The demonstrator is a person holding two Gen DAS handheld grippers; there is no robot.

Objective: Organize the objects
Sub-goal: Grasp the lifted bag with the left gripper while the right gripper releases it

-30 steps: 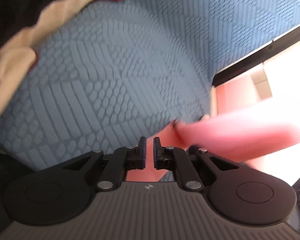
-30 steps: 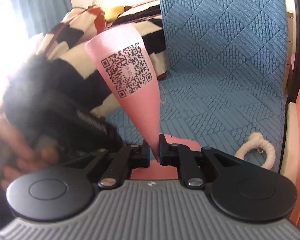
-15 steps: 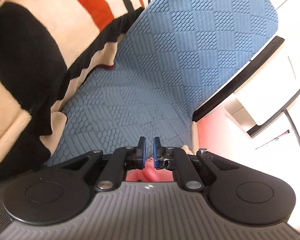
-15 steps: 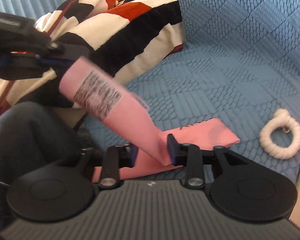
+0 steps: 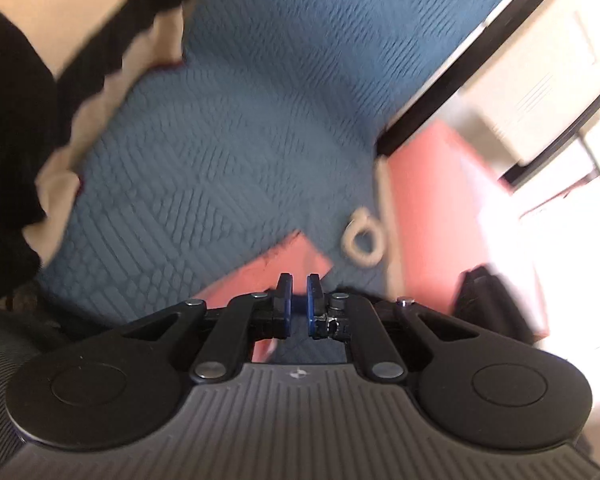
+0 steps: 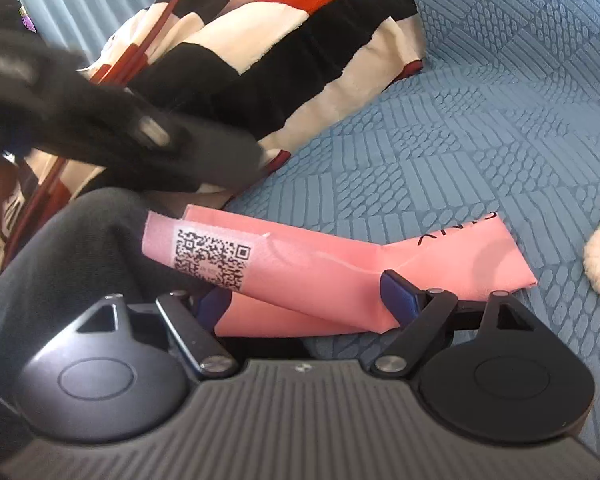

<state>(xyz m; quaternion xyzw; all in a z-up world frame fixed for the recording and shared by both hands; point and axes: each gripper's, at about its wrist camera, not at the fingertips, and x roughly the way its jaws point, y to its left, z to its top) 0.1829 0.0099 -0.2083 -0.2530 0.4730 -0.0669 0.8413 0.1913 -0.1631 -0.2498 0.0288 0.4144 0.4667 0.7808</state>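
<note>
We see the folded pink fabric strip (image 6: 320,268) lying loose between the right gripper (image 6: 304,296), jaws opening, left gripper (image 5: 299,300) closed, empty, on the blue quilted cover (image 6: 480,140).

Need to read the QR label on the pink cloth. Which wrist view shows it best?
Right wrist view: the QR label faces the camera, sharp, on the folded pink cloth lying on the blue cover. Left wrist view is motion-blurred and shows only a plain pink corner of the cloth, no label.

A pink cloth pouch (image 6: 340,276) with a QR label lies folded on the blue textured cushion (image 6: 480,140).
</note>
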